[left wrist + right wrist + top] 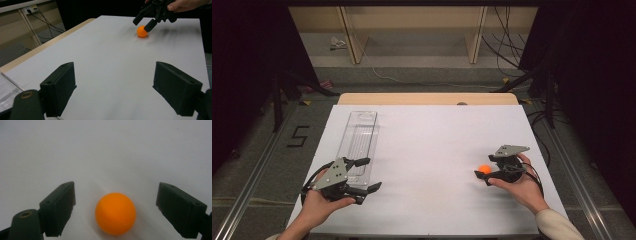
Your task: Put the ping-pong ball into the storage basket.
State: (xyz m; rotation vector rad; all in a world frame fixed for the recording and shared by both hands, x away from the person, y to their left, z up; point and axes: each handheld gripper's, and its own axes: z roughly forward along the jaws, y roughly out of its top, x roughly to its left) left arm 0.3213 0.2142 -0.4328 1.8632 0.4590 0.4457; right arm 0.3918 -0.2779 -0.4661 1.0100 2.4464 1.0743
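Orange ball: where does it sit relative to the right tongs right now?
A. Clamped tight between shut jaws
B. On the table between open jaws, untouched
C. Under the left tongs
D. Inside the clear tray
B: the orange ball rests on the white table between the right tongs' open jaws, with a gap on each side.

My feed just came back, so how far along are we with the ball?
Nothing looks finished. The orange ball rests on the white table between the open jaws of the right gripper, not yet gripped. The left gripper waits open by the clear tray. Grasping and moving remain.
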